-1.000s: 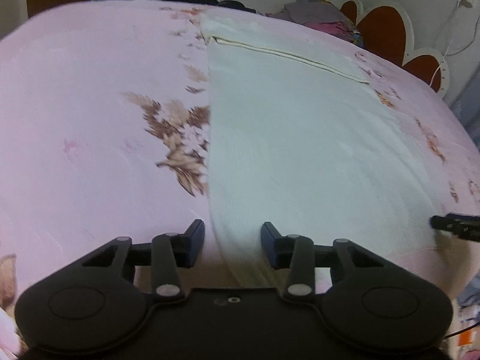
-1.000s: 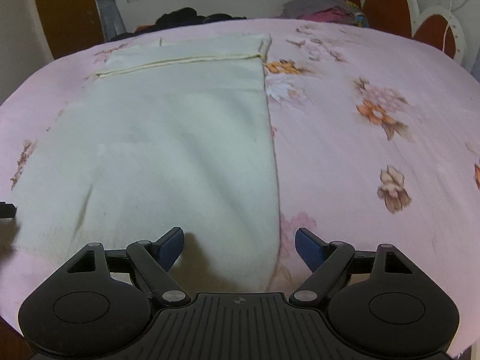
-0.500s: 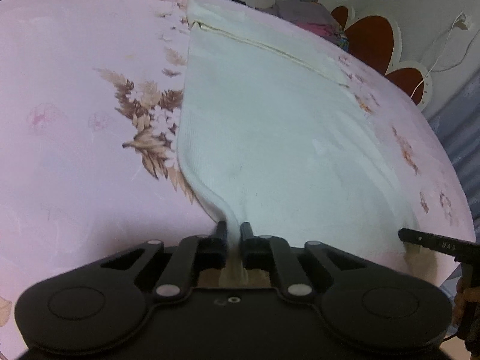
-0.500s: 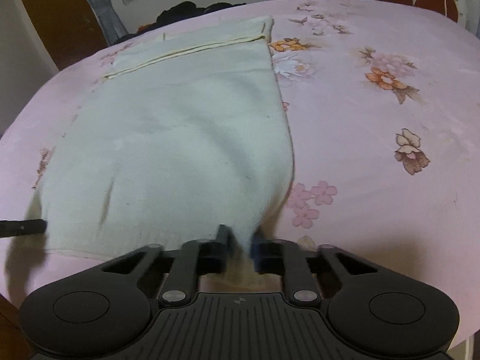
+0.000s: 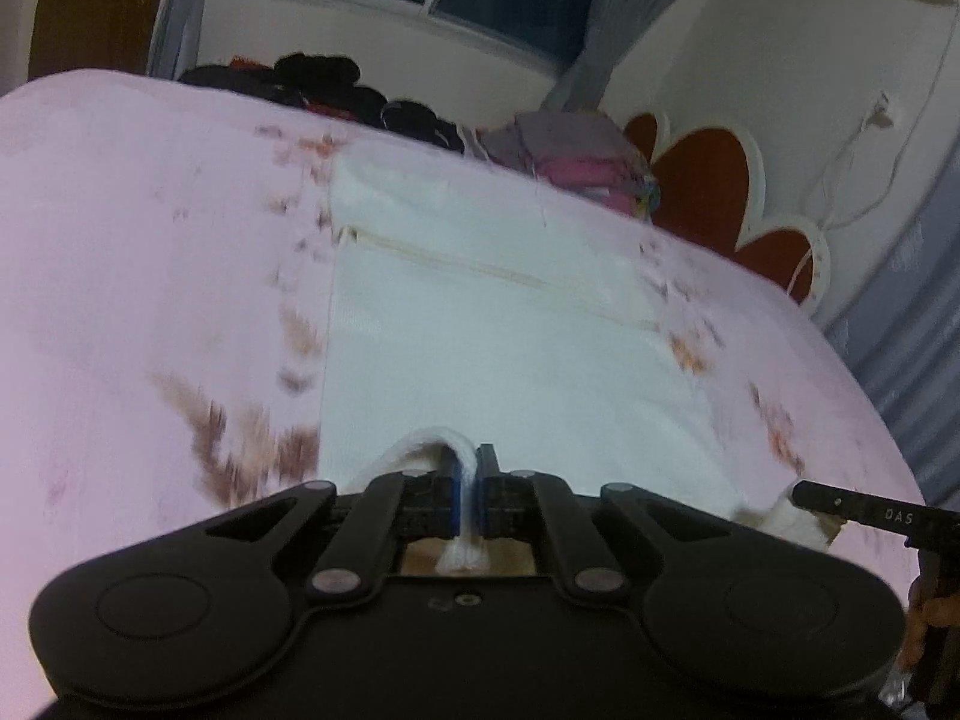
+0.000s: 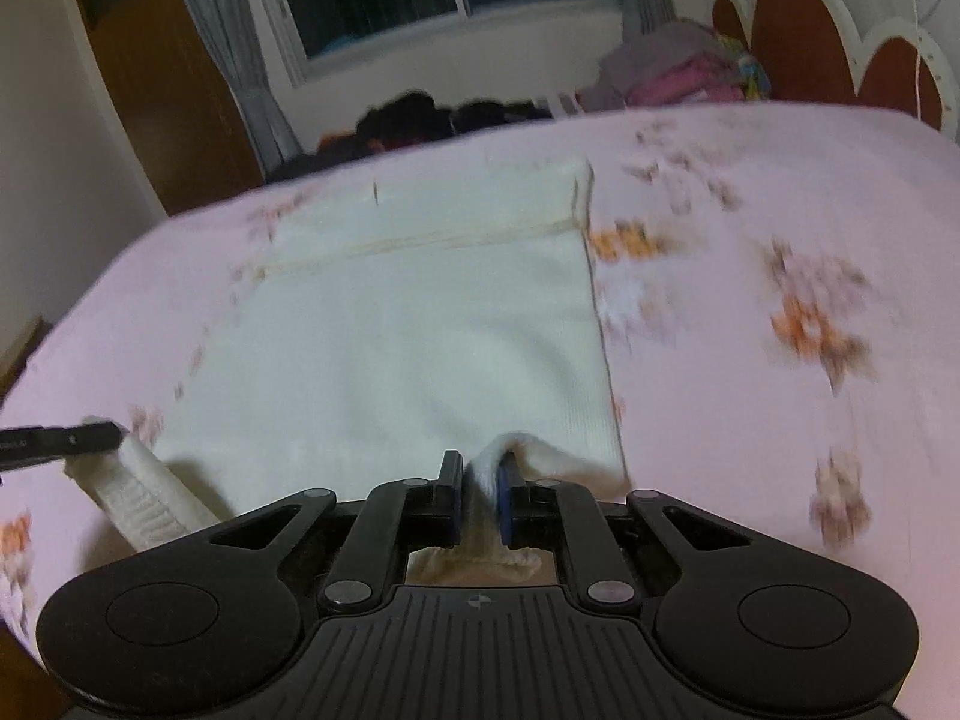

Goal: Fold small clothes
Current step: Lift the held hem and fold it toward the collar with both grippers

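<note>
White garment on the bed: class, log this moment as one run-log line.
stage: fold started | left gripper: shut on white garment near corner | right gripper: closing on other near corner | surface: pink bedsheet

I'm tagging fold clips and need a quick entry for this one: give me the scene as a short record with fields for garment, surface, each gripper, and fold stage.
garment: white knit garment, spread flat, near corners lifted
surface: pink floral bedsheet
left gripper: shut on the garment's near left corner
right gripper: jaws closing, near right corner pinched between them
fold stage: near edge raised, not yet laid over
background: clothes pile by the headboard
</note>
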{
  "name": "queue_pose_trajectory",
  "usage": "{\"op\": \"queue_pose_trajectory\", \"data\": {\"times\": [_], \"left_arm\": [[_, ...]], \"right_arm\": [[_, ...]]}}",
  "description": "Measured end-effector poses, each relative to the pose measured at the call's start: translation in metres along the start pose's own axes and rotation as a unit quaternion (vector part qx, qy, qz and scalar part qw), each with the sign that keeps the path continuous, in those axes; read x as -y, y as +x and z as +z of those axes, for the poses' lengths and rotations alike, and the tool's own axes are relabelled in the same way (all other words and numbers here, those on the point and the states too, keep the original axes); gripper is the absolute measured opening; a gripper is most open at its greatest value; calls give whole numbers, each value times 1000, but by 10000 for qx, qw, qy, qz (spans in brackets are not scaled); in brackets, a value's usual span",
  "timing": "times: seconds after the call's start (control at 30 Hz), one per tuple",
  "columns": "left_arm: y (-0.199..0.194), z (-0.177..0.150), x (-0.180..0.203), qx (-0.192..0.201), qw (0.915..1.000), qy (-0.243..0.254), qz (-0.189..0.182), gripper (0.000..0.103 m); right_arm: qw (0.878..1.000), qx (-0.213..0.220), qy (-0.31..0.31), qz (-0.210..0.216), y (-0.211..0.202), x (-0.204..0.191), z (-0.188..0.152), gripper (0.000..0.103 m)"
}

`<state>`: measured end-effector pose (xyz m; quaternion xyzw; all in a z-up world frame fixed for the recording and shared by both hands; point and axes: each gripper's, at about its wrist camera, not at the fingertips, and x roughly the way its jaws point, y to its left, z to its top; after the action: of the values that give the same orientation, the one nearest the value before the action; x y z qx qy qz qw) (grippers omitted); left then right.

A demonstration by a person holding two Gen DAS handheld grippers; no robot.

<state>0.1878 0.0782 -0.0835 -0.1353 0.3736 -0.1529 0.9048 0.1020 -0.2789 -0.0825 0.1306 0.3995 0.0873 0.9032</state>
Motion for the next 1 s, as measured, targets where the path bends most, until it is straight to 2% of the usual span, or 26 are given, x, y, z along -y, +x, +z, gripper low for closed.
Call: {"op": "queue_pose_trajectory", "data": {"times": [0.1,0.13,0.43,0.5,0.57,0.63,0.7,0.83,1.0], "left_arm": [[12,20,0,192,9998,-74,64,4],[17,28,-1,255,9996,-129,83,4],[82,92,-7,448,9979,-421,212,4],[100,101,-8,386,9980,-446,237,4],[119,106,-10,304,9979,-479,324,4],[133,106,-15,172,9976,-553,371,4],[142,104,-21,90,9973,-604,414,4],[148,101,-26,-21,9970,-619,454,4],[144,98,-29,-66,9972,-568,473,4]], "right_arm": [[9998,193,54,52,14,5,28,9],[9996,250,86,60,19,8,37,4],[9972,570,465,127,90,38,116,0],[9975,562,400,120,107,41,132,0],[9994,276,182,124,124,45,142,0],[9997,82,-69,203,133,49,143,0],[9997,-47,-212,108,140,53,138,1],[9992,-343,-19,217,155,66,125,1],[9975,-626,-127,307,168,65,109,2]]}}
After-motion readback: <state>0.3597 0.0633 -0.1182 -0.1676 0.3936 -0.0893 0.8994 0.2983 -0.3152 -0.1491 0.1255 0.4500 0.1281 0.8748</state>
